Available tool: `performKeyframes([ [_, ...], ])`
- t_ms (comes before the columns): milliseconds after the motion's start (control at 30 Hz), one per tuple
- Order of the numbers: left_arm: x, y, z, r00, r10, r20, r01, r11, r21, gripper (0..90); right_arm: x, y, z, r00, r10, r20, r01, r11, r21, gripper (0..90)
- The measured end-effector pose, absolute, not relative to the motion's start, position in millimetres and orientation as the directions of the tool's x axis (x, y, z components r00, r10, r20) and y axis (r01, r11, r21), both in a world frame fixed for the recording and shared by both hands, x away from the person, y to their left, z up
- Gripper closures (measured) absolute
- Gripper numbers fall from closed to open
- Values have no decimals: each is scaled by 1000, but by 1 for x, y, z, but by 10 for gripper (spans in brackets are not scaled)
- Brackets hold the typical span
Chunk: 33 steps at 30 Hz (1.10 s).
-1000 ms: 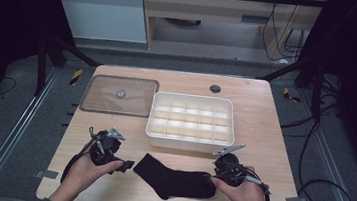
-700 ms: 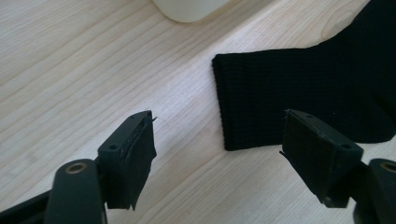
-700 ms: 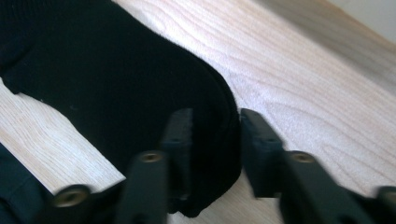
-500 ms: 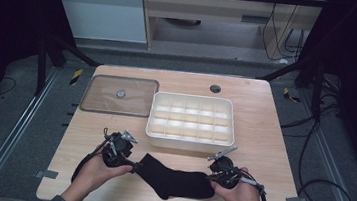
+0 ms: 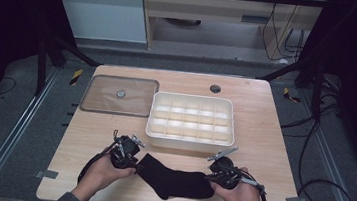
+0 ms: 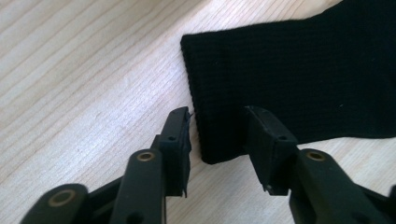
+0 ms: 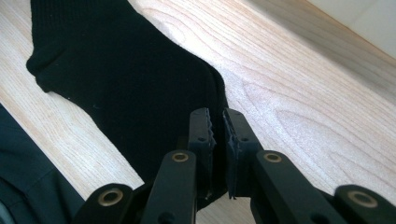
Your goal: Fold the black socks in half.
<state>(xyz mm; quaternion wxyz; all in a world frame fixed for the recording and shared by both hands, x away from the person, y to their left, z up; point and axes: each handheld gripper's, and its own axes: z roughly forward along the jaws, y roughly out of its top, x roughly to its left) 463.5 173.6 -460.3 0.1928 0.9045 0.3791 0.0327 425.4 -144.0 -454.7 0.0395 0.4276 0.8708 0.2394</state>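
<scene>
Black sock point(image 5: 174, 178): flat on the wooden table point(image 5: 273, 140) near its front edge, between the two hands, cuff toward the left gripper, toe toward the right gripper; heel bulging toward the front edge.
Left gripper point(image 6: 217, 122): held in the left hand point(image 5: 101, 173) at the cuff end; jaws parted moderately, straddling the near corner of the cuff edge, one jaw over bare wood, the other over the knit; nothing clamped between them.
Right gripper point(image 7: 218, 122): held in the right hand point(image 5: 237, 194) at the toe end; jaws drawn nearly together with a thin slit left, low over the rounded edge of the sock; whether fabric is pinched in that slit, cannot tell.
White divided box point(image 5: 190, 121): behind the sock, mid-table, open on top, a grid of small compartments, apart from the sock.
Clear lid point(image 5: 119, 95): flat on the table just left of the box, small round knob at its centre.
Round hole point(image 5: 215, 89): in the tabletop near the far edge, behind the box.
</scene>
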Motion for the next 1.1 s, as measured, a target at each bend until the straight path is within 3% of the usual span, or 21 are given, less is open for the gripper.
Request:
performKeyframes([
  [733,460,174,-467,718,685,-120,671,-637,380,788,426,-142,-448,-647,749,139,711,529,463,848],
  [1100,457,181,-448,732,670,-121,648,-631,425,812,430,-143,-449,-646,749,150,713,521,468,852],
])
